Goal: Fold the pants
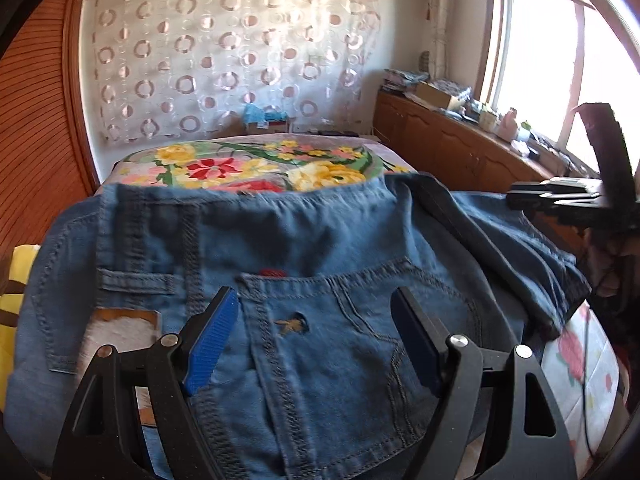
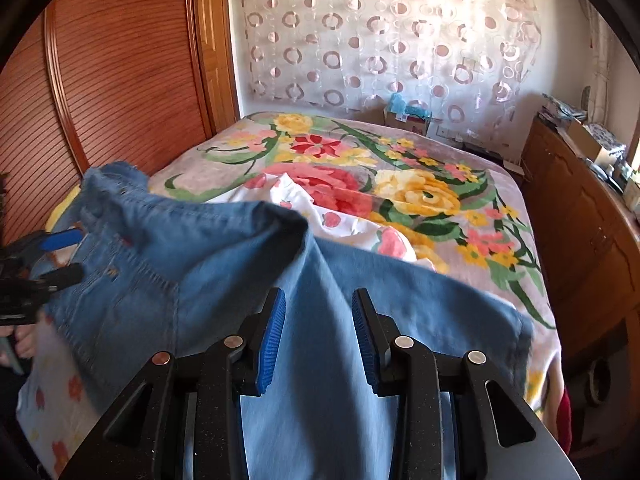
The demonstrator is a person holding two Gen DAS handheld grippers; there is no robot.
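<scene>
A big flowery blanket (image 2: 400,184) is lying over the bed. A white cloth with little pink flowers (image 2: 320,208) is sitting on it. A curtain of round rings (image 2: 380,32) is hanging on the far wall. Sun is shining in through the window (image 1: 536,56). A long wooden cabinet (image 1: 448,140) is standing under it, holding boxes and small things. A brown wooden door (image 2: 120,80) is standing beside the bed.

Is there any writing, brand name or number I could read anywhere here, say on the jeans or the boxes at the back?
None can be read.
jeans: the small orange embroidered mark on the back pocket is a shape, not letters.
leather patch at the waistband: blurred, no text legible.
boxes behind the bed: print too small to read.
</scene>
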